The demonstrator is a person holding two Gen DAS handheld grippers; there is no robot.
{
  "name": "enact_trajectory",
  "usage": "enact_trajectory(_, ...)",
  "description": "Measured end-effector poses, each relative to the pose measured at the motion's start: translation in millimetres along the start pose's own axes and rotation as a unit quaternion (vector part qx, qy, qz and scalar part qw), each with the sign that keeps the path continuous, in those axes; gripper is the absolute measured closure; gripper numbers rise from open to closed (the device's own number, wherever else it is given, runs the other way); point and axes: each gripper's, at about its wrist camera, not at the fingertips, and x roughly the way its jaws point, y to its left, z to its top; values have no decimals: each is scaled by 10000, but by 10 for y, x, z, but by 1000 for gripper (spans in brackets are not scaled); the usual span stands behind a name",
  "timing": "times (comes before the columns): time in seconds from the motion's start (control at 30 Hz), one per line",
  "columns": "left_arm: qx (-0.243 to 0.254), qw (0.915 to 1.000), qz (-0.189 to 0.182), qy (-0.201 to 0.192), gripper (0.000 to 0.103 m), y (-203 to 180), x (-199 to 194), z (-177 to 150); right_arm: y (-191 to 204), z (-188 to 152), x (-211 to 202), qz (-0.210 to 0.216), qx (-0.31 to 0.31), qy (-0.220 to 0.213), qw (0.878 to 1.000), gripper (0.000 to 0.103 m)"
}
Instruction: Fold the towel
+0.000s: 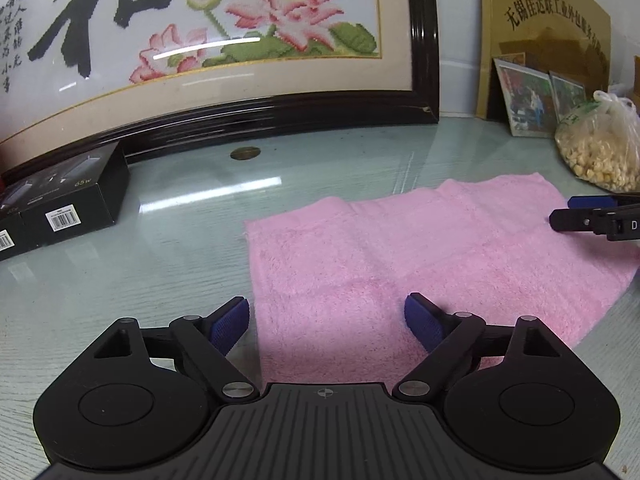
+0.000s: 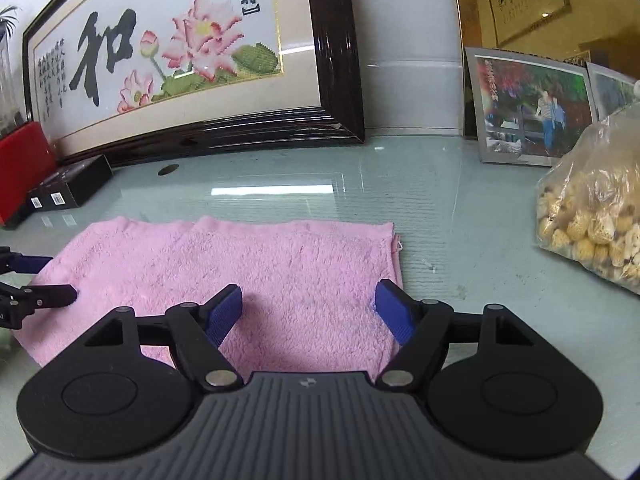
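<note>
Across the lower half of both views, the glass table (image 2: 440, 208) carries a pink towel (image 2: 248, 264) lying flat, with a ridge near its far edge; whether a fold has been made cannot be told. Upper left, a framed embroidery (image 2: 168, 52) leans on the wall. Lower centre, the left gripper (image 1: 327, 322) and right gripper (image 2: 308, 312) hover spread wide, gripping nothing. Judgement: most folding remains.

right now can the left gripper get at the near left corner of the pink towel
Probably yes. The left gripper is open, its jaws straddling the left edge of the pink towel, which lies flat on the glass table. Nothing lies between them; the black box sits well off to the left.
</note>
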Motion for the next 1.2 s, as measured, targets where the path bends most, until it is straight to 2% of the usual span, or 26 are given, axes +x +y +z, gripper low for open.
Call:
enact_trajectory(0.13,75,9999,76,-92,16,-22,-34,-18,44,-12,-2,-75,-147,17,9999,24)
enact_trajectory(0.2,28,9998,67,-166,21,-8,-64,-18,48,-13,-13,-45,-141,-26,9999,22)
enact_trajectory(0.3,-55,9986,234,-464,24,16,-147,-5,80,-22,-83,-79,-223,-227,9995,19)
enact_trajectory(0.4,-242,9970,99,-723,24,69,-221,25,118,-9,-146,191,-264,-380,9987,16)
enact_trajectory(0.47,-292,9966,-33,-764,24,78,-227,38,108,5,-161,588,-151,-328,9976,15)
enact_trajectory(0.57,-177,9975,-278,-632,24,28,-178,38,33,23,-106,1167,201,-31,9930,13)
enact_trajectory(0.67,-10,9981,-327,-516,24,-27,-144,21,-47,34,-65,1325,444,120,9901,12)
enact_trajectory(0.8,201,9997,-32,-158,22,-90,-29,-5,-207,72,-140,1539,903,-60,9839,11)
enact_trajectory(0.93,54,10000,-45,-44,17,-40,-9,1,-465,102,-244,1291,1398,-393,9809,9)
enact_trajectory(1.03,-5,10000,-16,-6,14,-16,-2,-4,-656,84,-231,1275,1810,-337,9746,9)
enact_trajectory(1.2,59,10000,45,-46,13,-37,-24,-17,-751,29,-104,1429,2076,7,9677,9)
